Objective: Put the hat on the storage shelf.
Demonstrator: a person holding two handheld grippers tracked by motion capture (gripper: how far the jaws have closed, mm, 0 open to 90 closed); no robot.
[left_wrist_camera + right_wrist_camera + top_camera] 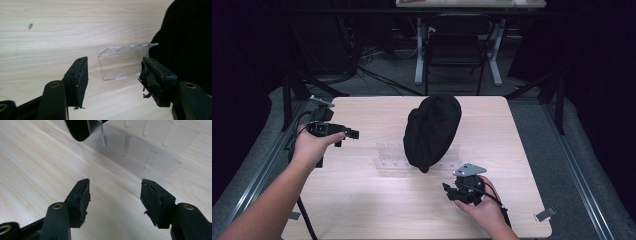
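— Right, both sets of jaws stand apart with nothing between them. The left gripper [112,75] looks straight at the near end of the clear acrylic rack [122,62]; the black hat [187,37] sits just beyond its right-hand jaw, draped over the rack's far part.

— And the other one?

— The right gripper [115,197] is low over the worktop [37,170], the rack's slotted wall ahead of its jaws and the hat's lower tip up beyond the left-hand jaw. In the high view the hat [432,131] lies between the two grippers, left [346,134] and right [451,192].

— How to lift it cleanly?

— I'd pinch a fold of fabric near the edge, well clear of the acrylic, so the rack isn't dragged along.

— Anything unclear?

— How the hat hangs on the rack is covered by the cloth itself, and the transparent rack [387,157] nearly vanishes against the wood.
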